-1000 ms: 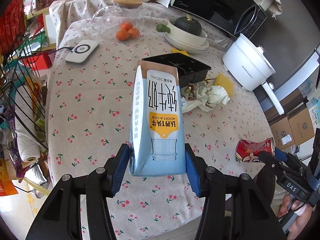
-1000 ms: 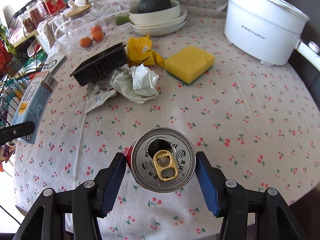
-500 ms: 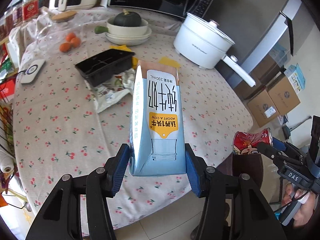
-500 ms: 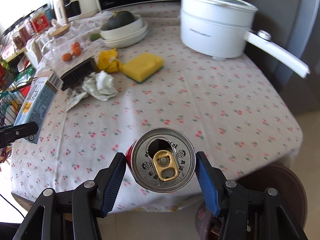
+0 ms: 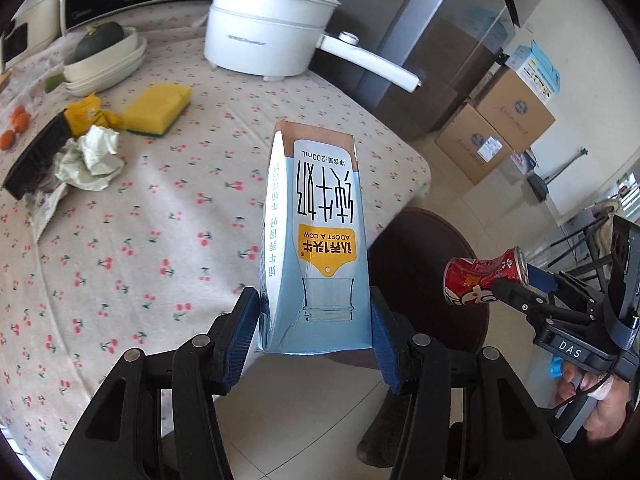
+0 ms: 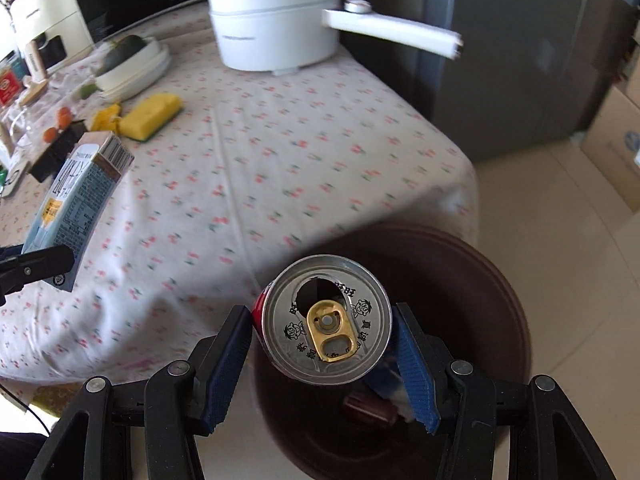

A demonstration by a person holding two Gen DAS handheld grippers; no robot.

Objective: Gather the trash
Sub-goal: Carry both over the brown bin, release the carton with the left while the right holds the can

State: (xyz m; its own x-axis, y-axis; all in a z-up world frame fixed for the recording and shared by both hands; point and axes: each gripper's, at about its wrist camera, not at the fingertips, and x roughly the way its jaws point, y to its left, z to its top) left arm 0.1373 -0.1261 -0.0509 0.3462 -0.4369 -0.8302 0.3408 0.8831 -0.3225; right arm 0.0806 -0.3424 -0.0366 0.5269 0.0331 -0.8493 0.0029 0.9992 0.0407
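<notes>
My left gripper (image 5: 316, 332) is shut on a blue and white milk carton (image 5: 316, 240), held over the table's edge beside a dark brown trash bin (image 5: 428, 264). My right gripper (image 6: 324, 340) is shut on a red drink can (image 6: 328, 328), held above the open brown bin (image 6: 472, 300). The can (image 5: 484, 280) and the right gripper also show in the left wrist view. The carton (image 6: 76, 204) shows in the right wrist view. Crumpled paper (image 5: 92, 156), a wrapper (image 5: 44, 204) and a black tray (image 5: 36, 152) lie on the table.
The round table with cherry-print cloth (image 5: 140, 240) carries a white electric pot (image 5: 272, 28), a yellow sponge (image 5: 158, 108), stacked bowls with a squash (image 5: 104, 60) and oranges (image 5: 16, 124). Cardboard boxes (image 5: 496, 128) stand on the floor beyond the bin.
Both grippers have swung right, away from the table's middle toward the brown bin. The can now hangs over the bin's opening. Both grips are unchanged.
</notes>
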